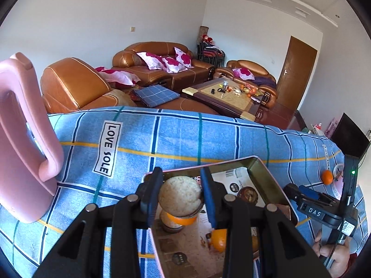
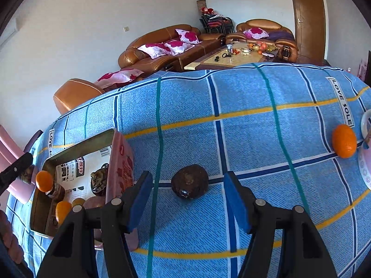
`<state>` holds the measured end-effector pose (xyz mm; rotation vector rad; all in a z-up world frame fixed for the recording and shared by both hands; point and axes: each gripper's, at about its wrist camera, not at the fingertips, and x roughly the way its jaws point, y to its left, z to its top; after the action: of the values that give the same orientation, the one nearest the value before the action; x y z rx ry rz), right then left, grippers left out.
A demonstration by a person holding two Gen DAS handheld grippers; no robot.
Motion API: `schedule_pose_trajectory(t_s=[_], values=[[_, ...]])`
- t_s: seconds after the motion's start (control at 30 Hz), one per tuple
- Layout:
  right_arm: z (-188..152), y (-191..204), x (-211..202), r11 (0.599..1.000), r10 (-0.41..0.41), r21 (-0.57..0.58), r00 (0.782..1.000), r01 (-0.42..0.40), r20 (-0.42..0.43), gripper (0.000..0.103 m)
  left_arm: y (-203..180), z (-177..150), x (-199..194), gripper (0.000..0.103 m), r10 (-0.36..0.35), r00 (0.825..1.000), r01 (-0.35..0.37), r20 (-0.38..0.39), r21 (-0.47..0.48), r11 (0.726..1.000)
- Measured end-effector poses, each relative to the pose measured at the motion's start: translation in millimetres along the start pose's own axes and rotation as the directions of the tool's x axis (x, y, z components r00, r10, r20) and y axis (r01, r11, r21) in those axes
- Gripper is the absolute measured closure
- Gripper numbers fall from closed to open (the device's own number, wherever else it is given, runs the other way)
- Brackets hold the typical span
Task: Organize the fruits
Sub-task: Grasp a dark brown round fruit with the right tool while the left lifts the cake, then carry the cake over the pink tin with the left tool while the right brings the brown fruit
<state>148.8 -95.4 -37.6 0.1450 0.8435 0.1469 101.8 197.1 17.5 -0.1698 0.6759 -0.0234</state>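
My left gripper point(image 1: 180, 180) is shut on a pale, rough round fruit point(image 1: 179, 197) and holds it above the open pink-sided box point(image 1: 266, 178). Inside the box lie oranges point(image 1: 219, 238), one of them directly under the held fruit. In the right wrist view my right gripper point(image 2: 187, 186) is open, its blue pads point(image 2: 236, 206) standing apart on either side of a dark brown fruit point(image 2: 189, 181) that rests on the blue checked cloth point(image 2: 255, 139). Another orange point(image 2: 343, 140) lies on the cloth at the far right. The box point(image 2: 120, 162) sits to the left.
A tall pink plastic object point(image 1: 23, 139) stands on the cloth left of the box. A white dish point(image 2: 365, 162) sits beside the loose orange at the right edge. A hand point(image 1: 336, 254) grips the right tool. Brown sofas and a low table lie beyond the table edge.
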Motion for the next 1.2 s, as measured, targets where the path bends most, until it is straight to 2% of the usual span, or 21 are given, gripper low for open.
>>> schedule_pose_trajectory(t_s=[0.07,0.1,0.2,0.53,0.6,0.77,0.97,1.2], values=[[-1.6,3.6,11.3,1.0,-0.006,-0.025,1.0,0.005,-0.029,0.038,8.0,0.5,-0.5,0.068,0.012,1.0,-0.012,0.0,-0.016,1.0],[-1.2,2.8,14.8,1.0,0.028,-0.012,0.999,-0.028,-0.042,0.039,11.2,0.5,0.3,0.068,0.014,1.0,-0.015,-0.002,-0.026,1.0],[1.7,2.7,18.5,0.999,0.04,-0.021,0.998,-0.041,-0.042,0.04,15.4,-0.3,2.6,0.068,0.008,1.0,-0.008,-0.009,-0.043,0.999],[5.4,2.9,21.3,0.992,0.098,-0.074,0.993,-0.103,-0.07,0.046,15.0,-3.3,10.2,0.068,0.005,1.0,-0.005,-0.028,-0.026,1.0],[3.8,0.1,20.9,0.993,0.056,-0.097,0.996,-0.062,-0.065,0.065,16.6,-3.5,11.7,0.068,0.006,0.999,-0.007,-0.031,-0.033,0.999],[3.9,2.0,21.7,0.992,0.01,-0.126,0.998,-0.017,-0.059,0.064,14.9,-5.5,15.2,0.068,-0.005,0.999,0.003,-0.041,-0.034,0.999],[6.8,6.1,25.7,0.994,0.007,-0.112,0.998,-0.013,-0.057,0.064,7.1,-6.7,12.7,0.068,-0.008,0.999,0.008,-0.031,-0.007,1.0],[7.0,2.9,21.0,0.996,0.011,-0.086,0.999,-0.014,-0.039,0.065,10.6,-4.8,10.7,0.068,-0.013,1.0,0.012,-0.024,-0.021,1.0]])
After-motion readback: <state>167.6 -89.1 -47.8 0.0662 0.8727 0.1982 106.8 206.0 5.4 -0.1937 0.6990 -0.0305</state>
